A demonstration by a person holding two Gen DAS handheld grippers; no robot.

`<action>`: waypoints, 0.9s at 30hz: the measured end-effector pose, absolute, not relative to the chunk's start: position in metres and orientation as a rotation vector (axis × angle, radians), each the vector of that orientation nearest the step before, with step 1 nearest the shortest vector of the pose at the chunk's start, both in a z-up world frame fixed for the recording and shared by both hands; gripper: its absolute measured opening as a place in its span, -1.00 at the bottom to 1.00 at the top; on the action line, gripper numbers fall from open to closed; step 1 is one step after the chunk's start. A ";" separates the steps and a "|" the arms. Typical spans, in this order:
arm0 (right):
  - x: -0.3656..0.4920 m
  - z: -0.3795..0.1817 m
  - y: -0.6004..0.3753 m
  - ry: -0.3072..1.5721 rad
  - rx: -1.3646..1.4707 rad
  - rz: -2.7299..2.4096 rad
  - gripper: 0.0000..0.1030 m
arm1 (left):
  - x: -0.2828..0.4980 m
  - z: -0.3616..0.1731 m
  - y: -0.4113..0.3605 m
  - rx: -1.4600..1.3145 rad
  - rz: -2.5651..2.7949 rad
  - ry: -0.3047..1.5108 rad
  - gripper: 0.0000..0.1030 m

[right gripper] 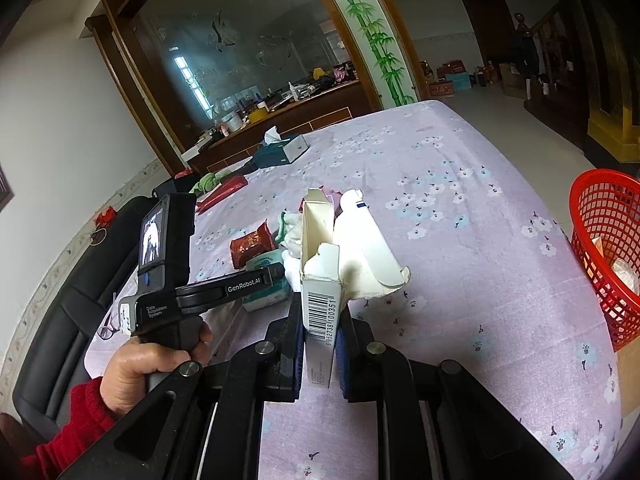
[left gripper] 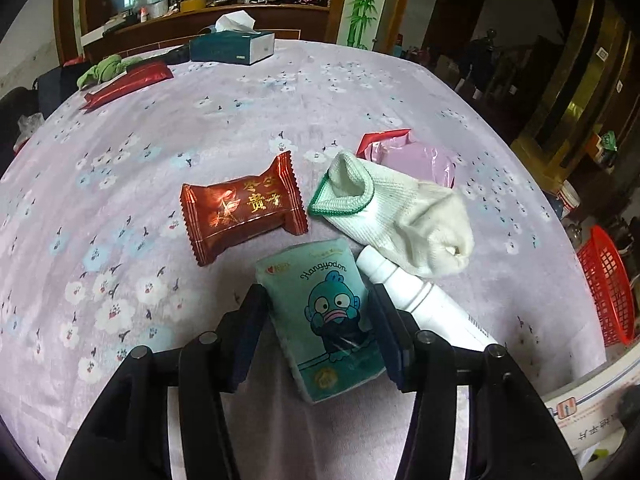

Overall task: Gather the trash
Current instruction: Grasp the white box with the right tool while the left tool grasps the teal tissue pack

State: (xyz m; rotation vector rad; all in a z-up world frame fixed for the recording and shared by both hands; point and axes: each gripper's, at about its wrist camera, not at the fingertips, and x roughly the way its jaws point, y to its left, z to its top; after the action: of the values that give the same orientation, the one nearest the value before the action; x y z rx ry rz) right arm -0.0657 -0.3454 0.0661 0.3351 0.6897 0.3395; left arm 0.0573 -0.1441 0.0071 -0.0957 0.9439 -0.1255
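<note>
Small teal tissue pack w/ blue cartoon fish print [left gripper: 328,320] lies flat on the counter [left gripper: 200,128], which is covered in a lilac floral cloth; the left gripper [left gripper: 320,308] straddles it, fingers [left gripper: 248,320] spread wide on either side of the pack, not closed on it — can't tell if the pads touch its edges. Just beyond the pack: a dark red foil snack wrapper w/ gold lettering [left gripper: 242,212] to the left, a white knit sock w/ green-trimmed cuff [left gripper: 392,216] to the right, its toe end draped over a white plastic bottle [left gripper: 420,304] that lies beside the pack. Behind the sock, a pink plastic bag w/ red edge [left gripper: 412,152]. Far side of the counter: teal tissue box [left gripper: 232,46], long red foil packet [left gripper: 128,82], green cloth bundle [left gripper: 108,68]. The right gripper [right gripper: 320,344] is clamped on an opened white cardboard box w/ barcode [right gripper: 320,300], held upright, top flaps splayed, above the counter. A red plastic mesh basket [right gripper: 600,248] sits off the counter's right edge, some pale scraps inside. In the right wrist view, a hand [right gripper: 152,364] in a red sleeve [right gripper: 72,432] grips the left device's handle.
</note>
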 end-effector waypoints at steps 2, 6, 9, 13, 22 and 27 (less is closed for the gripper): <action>-0.064 0.065 -0.346 0.692 0.340 0.339 -0.73 | 0.058 0.005 -0.147 -0.061 -0.139 0.934 0.12; -0.066 0.065 -0.346 0.692 0.341 0.340 -0.73 | 0.054 0.004 -0.152 -0.016 -0.146 0.933 0.13; -0.066 0.065 -0.346 0.690 0.343 0.340 -0.73 | 0.046 0.006 -0.152 -0.013 -0.185 0.938 -0.26; -0.066 0.065 -0.347 0.693 0.343 0.340 -0.73 | 0.044 0.008 -0.141 -0.072 -0.197 0.936 -0.52; -0.065 0.060 -0.345 0.702 0.344 0.322 -0.73 | -0.013 0.035 -0.127 -0.098 -0.251 0.791 -0.58; -0.067 0.061 -0.335 0.699 0.320 0.322 -0.73 | -0.047 0.051 -0.130 -0.067 -0.267 0.699 -0.57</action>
State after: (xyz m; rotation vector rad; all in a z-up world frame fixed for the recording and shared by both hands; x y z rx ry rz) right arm -0.0668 -0.3353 0.0609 0.3199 0.6991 0.3221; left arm -0.0470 -0.1295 0.0506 -0.0675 0.6992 -0.2674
